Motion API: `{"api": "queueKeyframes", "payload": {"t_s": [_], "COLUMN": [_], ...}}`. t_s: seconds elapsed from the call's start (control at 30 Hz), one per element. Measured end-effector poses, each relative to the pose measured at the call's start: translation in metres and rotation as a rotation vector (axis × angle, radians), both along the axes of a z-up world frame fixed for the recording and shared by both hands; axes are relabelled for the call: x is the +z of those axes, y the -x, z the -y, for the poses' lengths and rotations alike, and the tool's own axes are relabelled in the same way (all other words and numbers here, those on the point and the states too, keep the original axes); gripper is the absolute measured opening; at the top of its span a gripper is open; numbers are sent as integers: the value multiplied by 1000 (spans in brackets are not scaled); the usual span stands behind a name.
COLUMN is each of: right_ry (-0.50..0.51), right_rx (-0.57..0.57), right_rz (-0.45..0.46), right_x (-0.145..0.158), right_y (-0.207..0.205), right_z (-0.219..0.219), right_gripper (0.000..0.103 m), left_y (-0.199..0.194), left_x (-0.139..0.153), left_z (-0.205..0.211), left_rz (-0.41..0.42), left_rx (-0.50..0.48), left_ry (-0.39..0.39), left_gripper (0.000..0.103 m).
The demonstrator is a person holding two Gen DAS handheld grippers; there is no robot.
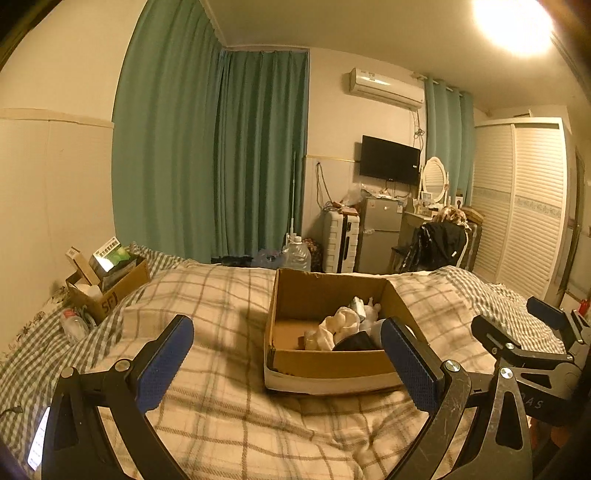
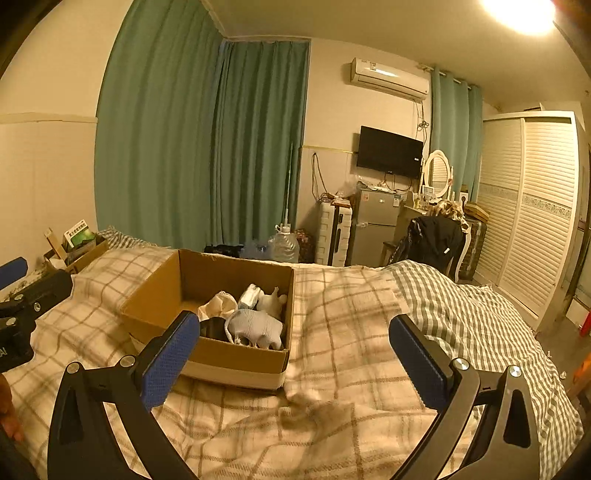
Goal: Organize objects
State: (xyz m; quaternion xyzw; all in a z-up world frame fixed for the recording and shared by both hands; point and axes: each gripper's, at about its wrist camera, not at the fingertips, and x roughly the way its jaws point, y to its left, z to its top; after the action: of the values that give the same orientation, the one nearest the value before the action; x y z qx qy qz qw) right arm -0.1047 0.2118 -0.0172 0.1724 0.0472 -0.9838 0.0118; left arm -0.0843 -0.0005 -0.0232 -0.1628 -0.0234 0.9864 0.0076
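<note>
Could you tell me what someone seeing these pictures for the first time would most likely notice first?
Probably the open cardboard box in the middle of the plaid blanket, holding a grey stuffed toy and bundled pale fabric. Next, the left gripper and right gripper, both with blue-padded jaws spread wide and empty. Behind the bed, tall green curtains fill the wall.

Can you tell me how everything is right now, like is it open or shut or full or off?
left tongs: open, holding nothing.
right tongs: open, holding nothing.
big cardboard box: open on top, partly filled with soft things.
grey toy animal: standing inside the big box.
small cardboard box: open, packed with upright packages.
TV: screen dark.
curtains: drawn shut.
wardrobe: doors shut.
ceiling light: on.
</note>
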Motion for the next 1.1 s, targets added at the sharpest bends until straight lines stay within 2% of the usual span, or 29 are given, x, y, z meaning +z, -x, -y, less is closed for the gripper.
{"api": "queueKeyframes", "payload": {"t_s": [1.1], "right_ry": [2], "right_rx": [5], "right_rz": [5], "right_x": [2], "right_y": [-1], "right_z": [3], "right_gripper": [103], "left_y": [1], "left_x": [-2], "left_z": [-2], "left_rz": [21], "left_rx": [-9], "left_ry": [21], "left_gripper": [103]}}
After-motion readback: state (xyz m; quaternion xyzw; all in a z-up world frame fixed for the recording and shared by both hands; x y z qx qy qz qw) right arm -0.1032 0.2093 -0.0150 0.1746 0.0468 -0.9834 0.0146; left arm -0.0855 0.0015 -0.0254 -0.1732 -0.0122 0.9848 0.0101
